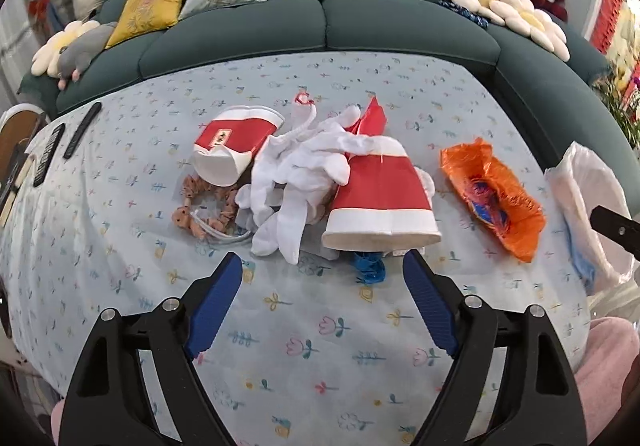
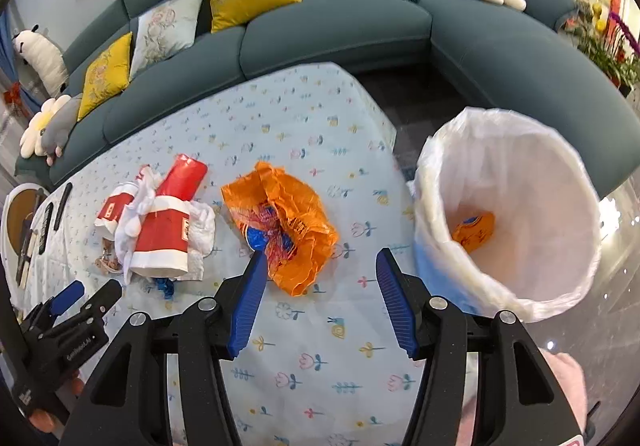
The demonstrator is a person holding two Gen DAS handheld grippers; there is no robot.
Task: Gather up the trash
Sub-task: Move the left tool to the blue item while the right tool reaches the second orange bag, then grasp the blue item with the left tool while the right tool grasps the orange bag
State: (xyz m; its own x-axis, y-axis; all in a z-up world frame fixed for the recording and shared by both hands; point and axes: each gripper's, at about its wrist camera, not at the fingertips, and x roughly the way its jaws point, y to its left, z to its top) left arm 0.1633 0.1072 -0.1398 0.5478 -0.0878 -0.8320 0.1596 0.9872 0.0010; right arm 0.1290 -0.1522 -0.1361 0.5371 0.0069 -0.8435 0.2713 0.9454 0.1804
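Trash lies in a heap on the flower-print tablecloth [image 1: 320, 346]: a red-and-white paper cup [image 1: 380, 197] on its side, crumpled white tissue [image 1: 304, 173], a second cup [image 1: 236, 141] and a blue scrap [image 1: 370, 266]. My left gripper [image 1: 322, 260] stands open just in front of the near cup, holding nothing. An orange wrapper [image 2: 288, 221] lies to the right. My right gripper [image 2: 322, 256] is open over its near end, with the left fingertip at its edge and no grip on it. The white-lined bin [image 2: 508, 213] stands off the table's right edge with an orange wrapper [image 2: 474, 230] inside.
A brown scrunchie [image 1: 200, 205] lies left of the heap. Two dark remotes [image 1: 52, 153] rest near the table's left edge. A teal sofa [image 1: 320, 25] with cushions and plush toys curves behind the table. A pink sleeve [image 1: 608, 366] shows at lower right.
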